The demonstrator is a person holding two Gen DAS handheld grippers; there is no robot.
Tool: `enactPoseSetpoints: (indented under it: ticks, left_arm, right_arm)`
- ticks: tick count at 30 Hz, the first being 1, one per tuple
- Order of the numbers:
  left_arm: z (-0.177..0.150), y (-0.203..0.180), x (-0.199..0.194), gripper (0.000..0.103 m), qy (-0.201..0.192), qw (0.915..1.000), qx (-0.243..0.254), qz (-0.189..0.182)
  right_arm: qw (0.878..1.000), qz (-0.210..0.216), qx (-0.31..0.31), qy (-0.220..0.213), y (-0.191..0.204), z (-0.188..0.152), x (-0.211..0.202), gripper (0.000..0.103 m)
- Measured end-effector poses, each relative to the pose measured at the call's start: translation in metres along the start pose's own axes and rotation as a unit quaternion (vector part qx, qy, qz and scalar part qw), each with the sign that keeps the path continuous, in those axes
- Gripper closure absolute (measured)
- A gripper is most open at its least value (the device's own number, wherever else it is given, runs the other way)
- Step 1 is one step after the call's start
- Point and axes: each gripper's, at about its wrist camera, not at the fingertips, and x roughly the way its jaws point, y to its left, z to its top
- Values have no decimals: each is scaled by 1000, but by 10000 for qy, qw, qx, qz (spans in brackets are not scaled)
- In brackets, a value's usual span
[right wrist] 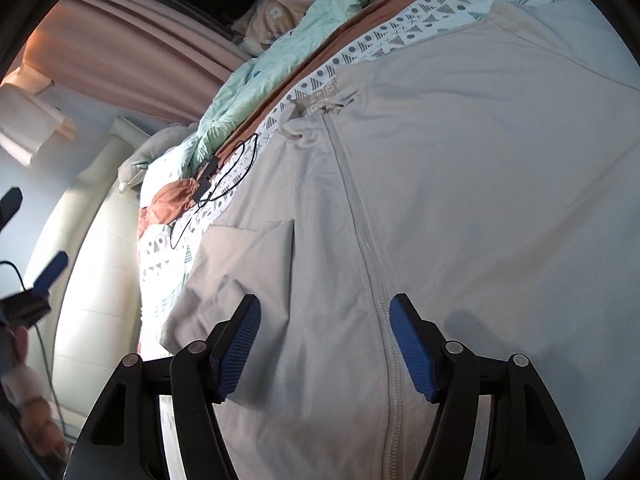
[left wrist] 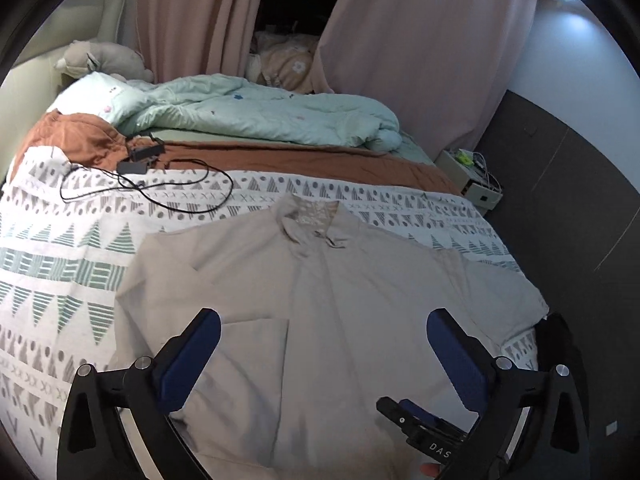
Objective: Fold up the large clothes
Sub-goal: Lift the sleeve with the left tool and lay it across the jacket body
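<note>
A large beige zip-up jacket lies flat and front-up on the patterned bedspread, its collar at the far end. One sleeve is folded in over its left side. My left gripper hovers open over the jacket's lower half with nothing between its blue pads. My right gripper is also open and empty above the jacket, beside the zipper. In the right wrist view the left gripper shows at the left edge, off the bed.
A black cable and power adapters lie on the bedspread beyond the jacket. Behind them are a rust blanket, a bunched mint duvet and a plush toy. A small bedside box stands on the dark floor at the right.
</note>
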Motion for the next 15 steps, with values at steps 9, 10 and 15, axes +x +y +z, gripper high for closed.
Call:
enactPoseSetpoints:
  ticks: [9,10,15]
  left_arm:
    - [-28,44,-4,0,-81,9969,65,774]
    - [-30,53,-7,0,-107,9964,45,845]
    - [-44,105,-24,8,-123,9930,-91,1173]
  right_arm:
    - [9981,-50,-609,55,35,-6,16,28]
    - [9975,-50,-706,76,42,-9,19,28]
    - [9922,18,-1230,204,80,-26,36,28]
